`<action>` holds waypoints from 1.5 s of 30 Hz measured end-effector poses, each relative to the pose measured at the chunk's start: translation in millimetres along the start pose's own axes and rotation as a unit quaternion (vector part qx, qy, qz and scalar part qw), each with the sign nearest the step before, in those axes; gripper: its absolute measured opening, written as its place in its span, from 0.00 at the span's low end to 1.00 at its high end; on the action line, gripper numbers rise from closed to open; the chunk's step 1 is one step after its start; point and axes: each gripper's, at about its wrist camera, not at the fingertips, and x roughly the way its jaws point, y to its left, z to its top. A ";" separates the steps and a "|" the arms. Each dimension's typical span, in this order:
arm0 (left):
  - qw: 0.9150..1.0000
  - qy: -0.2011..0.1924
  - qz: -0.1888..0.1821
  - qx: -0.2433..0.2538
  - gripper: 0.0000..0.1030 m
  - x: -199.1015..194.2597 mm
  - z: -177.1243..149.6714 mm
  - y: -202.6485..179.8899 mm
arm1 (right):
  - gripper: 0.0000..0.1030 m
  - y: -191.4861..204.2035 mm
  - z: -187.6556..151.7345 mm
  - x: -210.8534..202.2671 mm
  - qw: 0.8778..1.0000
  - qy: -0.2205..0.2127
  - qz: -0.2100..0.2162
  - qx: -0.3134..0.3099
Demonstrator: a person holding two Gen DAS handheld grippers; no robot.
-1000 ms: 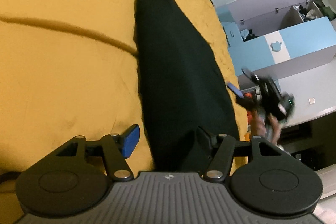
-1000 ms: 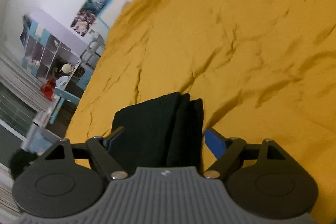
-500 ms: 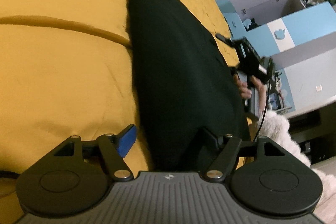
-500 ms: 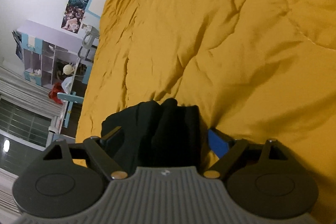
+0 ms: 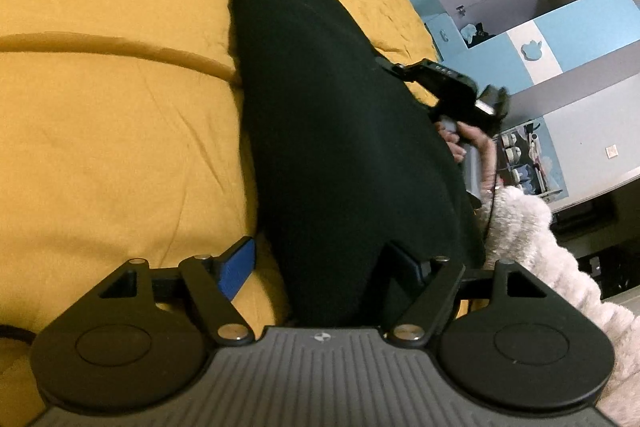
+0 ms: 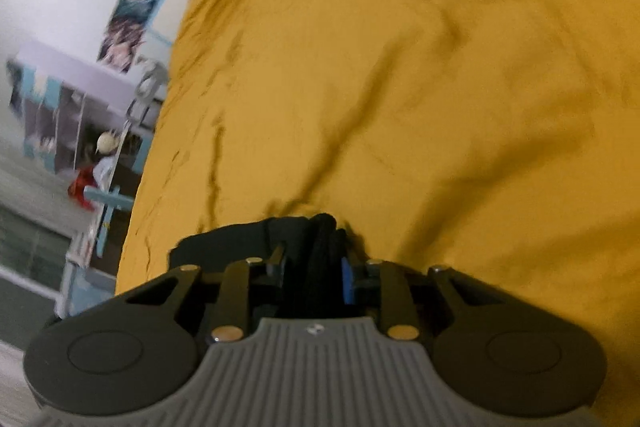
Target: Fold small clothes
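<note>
Black garment (image 5: 336, 131) lies lengthwise on the yellow bedspread (image 5: 112, 115), one end bunched between the closing jaws of the right gripper (image 6: 314, 267). The left gripper (image 5: 324, 267) straddles the other end, jaws opening wide, gripping nothing. Risk: a lift now would drag that unsecured end, or thick folds could slip free. Only the left wrist view shows the garment's full length; only the right shows the pinch.

The right gripper (image 6: 313, 269) drops onto the black garment (image 6: 316, 247) at six o'clock, jaws closing on bunched folds; the left gripper (image 5: 324, 263) spreads wider.
</note>
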 end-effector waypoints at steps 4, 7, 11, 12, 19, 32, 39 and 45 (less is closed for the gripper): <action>1.000 0.005 -0.018 -0.015 0.85 -13.0 -2.5 2.0 | 0.45 -9.7 1.8 -8.2 0.999 0.007 0.035 0.027; 0.999 0.006 -0.032 -0.026 0.83 -19.6 -2.8 6.3 | 0.61 0.0 1.7 -26.6 0.999 0.009 0.037 0.004; 0.999 -0.020 -0.023 -0.038 0.82 -22.3 24.8 22.4 | 0.65 6.8 -4.2 -61.4 0.999 0.015 0.027 -0.043; 0.999 -0.026 -0.021 -0.035 0.82 -19.9 35.6 27.0 | 0.65 6.6 -7.8 -69.2 0.998 0.020 0.030 -0.043; 0.997 -0.027 -0.034 -0.059 0.81 25.0 110.3 65.6 | 0.75 -10.4 -69.8 -139.2 0.994 0.054 0.065 -0.066; 0.984 -0.102 -0.071 -0.131 0.21 85.8 200.5 92.2 | 0.74 -2.6 -139.1 -172.5 0.979 0.122 0.038 -0.156; 0.980 -0.162 -0.090 -0.078 0.07 74.4 207.0 75.5 | 0.19 0.4 -133.0 -182.2 0.980 0.115 0.041 -0.157; 0.987 -0.119 -0.040 -0.103 0.17 88.8 207.2 99.1 | 0.34 -23.3 -141.1 -175.2 0.986 0.117 0.034 -0.113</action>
